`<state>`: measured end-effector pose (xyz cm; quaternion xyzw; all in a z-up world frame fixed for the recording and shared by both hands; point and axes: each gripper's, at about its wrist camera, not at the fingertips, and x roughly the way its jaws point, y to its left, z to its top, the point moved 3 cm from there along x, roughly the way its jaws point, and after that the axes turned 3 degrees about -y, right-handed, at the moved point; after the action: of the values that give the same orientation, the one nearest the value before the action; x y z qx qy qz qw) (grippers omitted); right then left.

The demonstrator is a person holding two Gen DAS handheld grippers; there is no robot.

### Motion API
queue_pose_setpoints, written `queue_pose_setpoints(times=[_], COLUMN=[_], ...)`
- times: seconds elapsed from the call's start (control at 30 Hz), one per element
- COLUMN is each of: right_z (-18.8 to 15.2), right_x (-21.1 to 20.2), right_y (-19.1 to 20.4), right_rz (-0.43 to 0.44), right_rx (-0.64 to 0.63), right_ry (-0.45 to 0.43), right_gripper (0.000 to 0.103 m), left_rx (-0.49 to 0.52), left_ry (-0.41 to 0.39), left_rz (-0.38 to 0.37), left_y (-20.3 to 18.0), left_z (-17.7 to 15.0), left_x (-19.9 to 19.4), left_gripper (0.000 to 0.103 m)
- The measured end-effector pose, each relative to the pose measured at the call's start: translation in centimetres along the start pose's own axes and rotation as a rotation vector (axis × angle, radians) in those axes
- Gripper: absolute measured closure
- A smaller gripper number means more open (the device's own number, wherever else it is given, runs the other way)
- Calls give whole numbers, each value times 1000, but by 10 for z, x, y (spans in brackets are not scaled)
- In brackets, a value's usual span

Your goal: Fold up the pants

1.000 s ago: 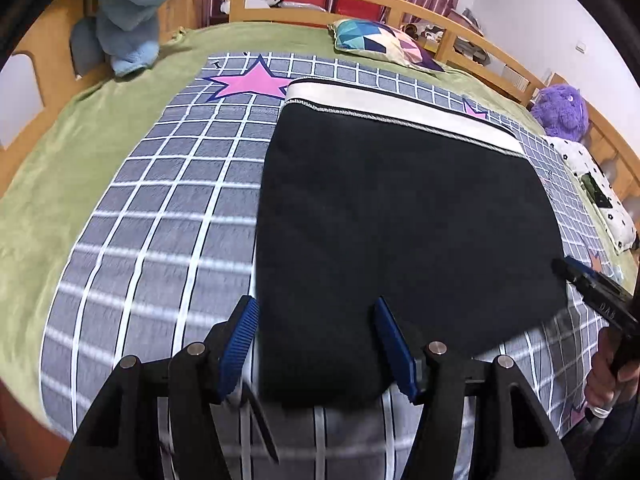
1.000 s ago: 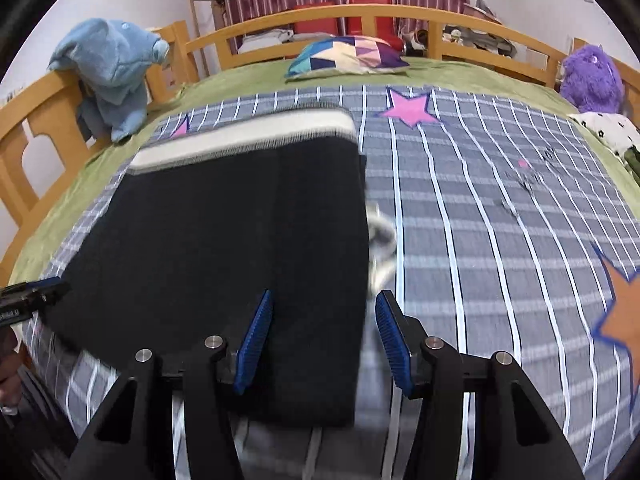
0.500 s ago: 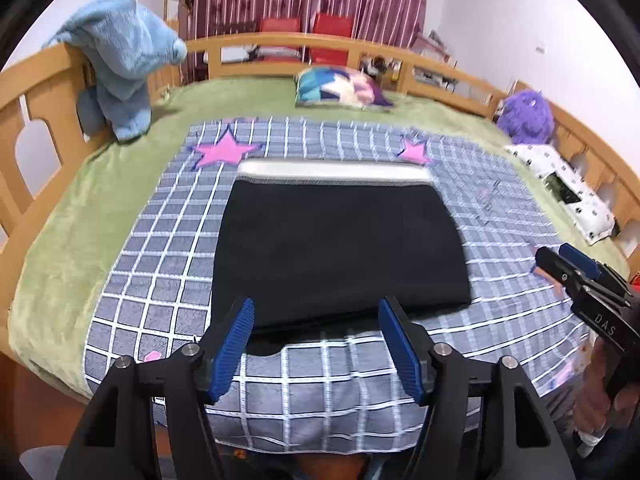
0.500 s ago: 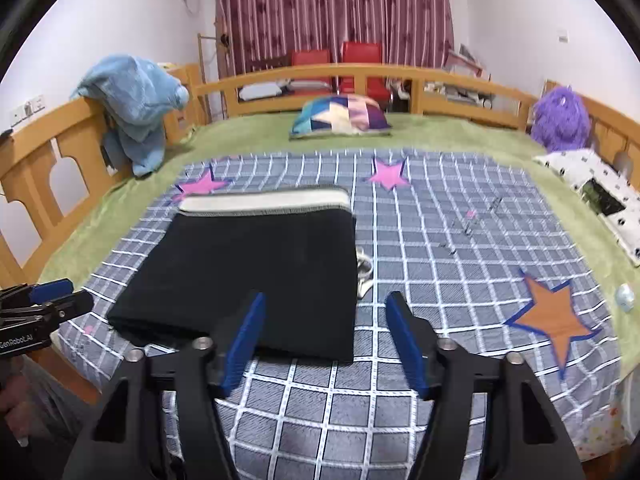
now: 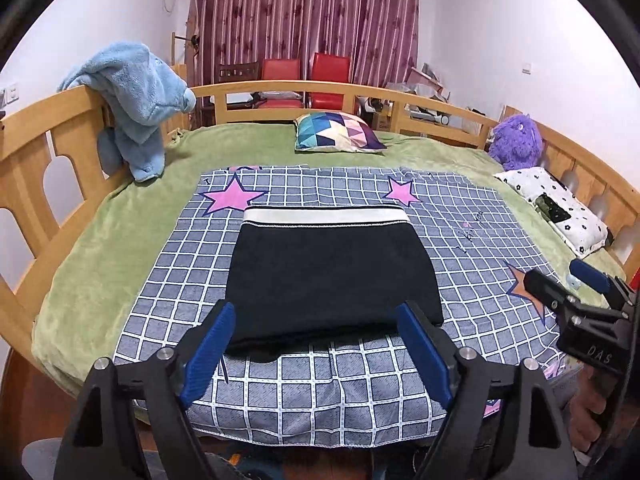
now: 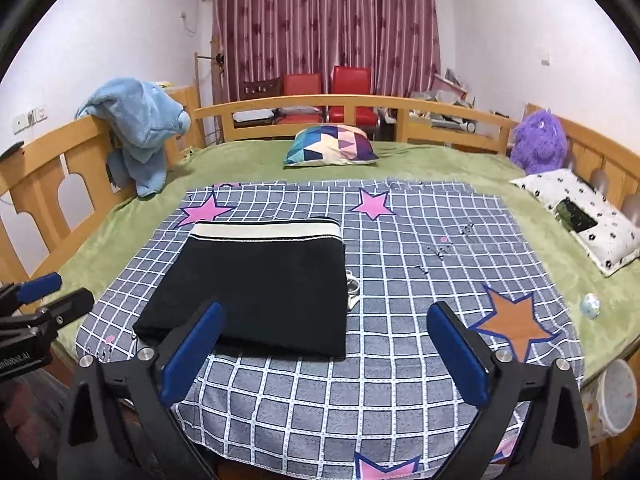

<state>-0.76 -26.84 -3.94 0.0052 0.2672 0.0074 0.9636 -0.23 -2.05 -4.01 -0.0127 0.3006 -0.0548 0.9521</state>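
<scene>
Gaping wide, the left tool (image 5: 316, 344) has just been opening its blue-padded jaws, and nothing sits between them; it hangs clear above the near edge of the bed, touching no cloth. The right tool (image 6: 326, 346) stands wider still, jaws also just opened further, holding nothing and likewise off the bedding. Each tool tilts downward toward the mattress from the near side, and each shows at the edge of the other's view: the right one at the far right of the left camera's picture, with part of a hand (image 5: 588, 420) below it, the left one at the far left of the right camera's. The folded pants (image 5: 332, 276) lie flat as a dark rectangle on the grey checked blanket (image 5: 472, 248), white waistband on the far side, just beyond the left tool and to the near left of the right one. A pale bit of cord (image 6: 353, 290) pokes out beside their right edge. Under the blanket is a green cover (image 5: 104, 240) inside a wooden bed rail (image 5: 28, 152). A blue plush toy (image 5: 140, 100) hangs on the left rail, a patterned pillow (image 5: 336, 132) lies at the far end, a purple plush toy (image 5: 516, 140) sits far right, and maroon curtains (image 5: 304, 20) with red chairs (image 5: 304, 76) fill the back wall.
</scene>
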Motion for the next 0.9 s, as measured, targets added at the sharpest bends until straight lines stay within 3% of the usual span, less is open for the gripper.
queue_pose_setpoints(times=[0.9], right_z=[-7], right_x=[7], right_y=[-1], right_rz=[-18], right_rx=[24], right_ry=[36], right_gripper=[1], left_rx=[-10], left_ry=[-9], left_rz=[-16], left_y=[-1], left_z=[0], left_x=[-4], left_gripper=[19])
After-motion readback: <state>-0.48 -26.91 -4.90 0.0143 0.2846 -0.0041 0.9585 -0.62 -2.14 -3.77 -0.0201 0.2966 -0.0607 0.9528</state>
